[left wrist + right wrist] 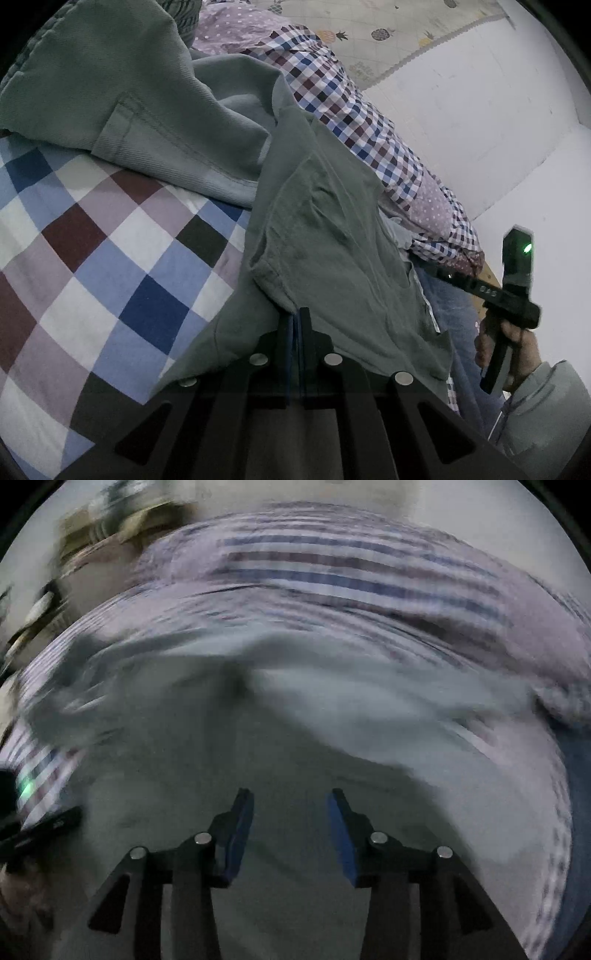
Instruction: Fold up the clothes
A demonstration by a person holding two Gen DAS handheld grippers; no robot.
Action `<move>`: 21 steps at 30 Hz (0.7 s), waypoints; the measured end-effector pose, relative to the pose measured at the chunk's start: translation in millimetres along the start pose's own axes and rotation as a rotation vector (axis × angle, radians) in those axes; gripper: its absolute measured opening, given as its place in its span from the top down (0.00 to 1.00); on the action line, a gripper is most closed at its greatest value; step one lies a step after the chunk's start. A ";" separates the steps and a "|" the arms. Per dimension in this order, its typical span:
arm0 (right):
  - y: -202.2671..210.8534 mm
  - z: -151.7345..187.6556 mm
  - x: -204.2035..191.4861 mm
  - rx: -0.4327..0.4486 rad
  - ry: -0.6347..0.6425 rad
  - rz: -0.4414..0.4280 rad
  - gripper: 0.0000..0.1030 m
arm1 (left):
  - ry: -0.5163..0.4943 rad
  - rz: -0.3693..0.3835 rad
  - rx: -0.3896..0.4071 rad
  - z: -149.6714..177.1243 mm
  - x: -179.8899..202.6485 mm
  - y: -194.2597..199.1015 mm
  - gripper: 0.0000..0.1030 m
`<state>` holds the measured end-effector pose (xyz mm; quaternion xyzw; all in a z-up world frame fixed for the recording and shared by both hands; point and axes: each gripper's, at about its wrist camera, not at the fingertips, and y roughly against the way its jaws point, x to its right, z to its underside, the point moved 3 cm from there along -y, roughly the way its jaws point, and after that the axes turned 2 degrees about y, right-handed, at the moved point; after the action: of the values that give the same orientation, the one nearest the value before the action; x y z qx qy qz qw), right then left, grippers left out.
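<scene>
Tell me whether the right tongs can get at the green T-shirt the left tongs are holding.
Probably yes. The right tongs are open with grey-green cloth directly below and nothing between; blur hides which garment. The left tongs are shut on the green T-shirt.

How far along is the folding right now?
Early on. No folded clothes are visible. In hand: the left gripper is shut on the green shirt's hem, lifting it off the checked bedsheet. The right gripper is open, holding nothing, its view blurred. Left: the shirt and the rumpled grey-green trousers.
</scene>
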<state>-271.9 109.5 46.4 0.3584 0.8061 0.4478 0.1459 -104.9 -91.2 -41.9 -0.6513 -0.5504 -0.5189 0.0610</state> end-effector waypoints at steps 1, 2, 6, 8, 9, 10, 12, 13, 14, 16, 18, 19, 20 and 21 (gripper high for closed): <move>-7.1 -10.1 -21.3 0.000 0.050 -0.025 0.56 | 0.002 0.000 0.001 -0.2 0.0 -0.2 0.98; -12.8 -17.7 -37.0 0.002 0.089 -0.040 0.56 | 0.004 0.001 0.001 -0.3 0.0 -0.3 0.98; -44.6 -39.8 -88.5 -0.018 0.208 -0.058 0.56 | 0.010 0.003 0.003 -0.6 -0.9 -0.3 0.98; -59.8 -47.1 -104.8 -0.036 0.252 -0.046 0.56 | 0.012 0.003 0.003 -0.7 -0.7 -0.7 0.98; -65.4 -49.6 -109.2 -0.046 0.271 -0.044 0.56 | 0.013 0.003 0.003 -0.4 0.2 -1.4 0.98; -70.9 -52.1 -113.6 -0.055 0.289 -0.043 0.56 | 0.014 0.003 0.003 -0.4 0.5 -1.8 0.98; -80.5 -56.7 -122.1 -0.074 0.327 -0.041 0.57 | 0.017 0.005 0.002 -0.5 0.2 -2.3 0.98; -81.3 -57.9 -125.2 -0.078 0.344 -0.045 0.64 | 0.019 0.005 0.001 -0.7 0.0 -2.5 0.98; -81.2 -59.1 -128.5 -0.080 0.362 -0.049 0.83 | 0.020 0.006 0.001 -0.9 -0.1 -2.7 0.98; -74.7 -62.8 -139.6 -0.066 0.413 -0.027 0.99 | 0.023 0.007 -0.001 -1.6 0.0 -3.4 0.98; -69.3 -66.3 -149.8 -0.056 0.453 -0.022 0.99 | 0.026 0.008 -0.002 -2.2 0.1 -3.9 0.98; -66.9 -70.2 -153.2 -0.040 0.460 -0.010 1.00 | 0.026 0.007 -0.003 -2.6 0.4 -4.0 0.98; -64.5 -74.0 -156.6 -0.025 0.467 0.001 1.00 | 0.027 0.007 -0.003 -3.0 0.3 -4.2 0.98; -63.6 -77.4 -158.9 -0.014 0.470 0.017 1.00 | 0.029 0.006 -0.004 -3.2 0.1 -4.5 0.98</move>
<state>-232.1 -72.6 23.3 0.2498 0.8118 0.5257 -0.0472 -110.3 -91.5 -42.5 -0.6453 -0.5467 -0.5291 0.0692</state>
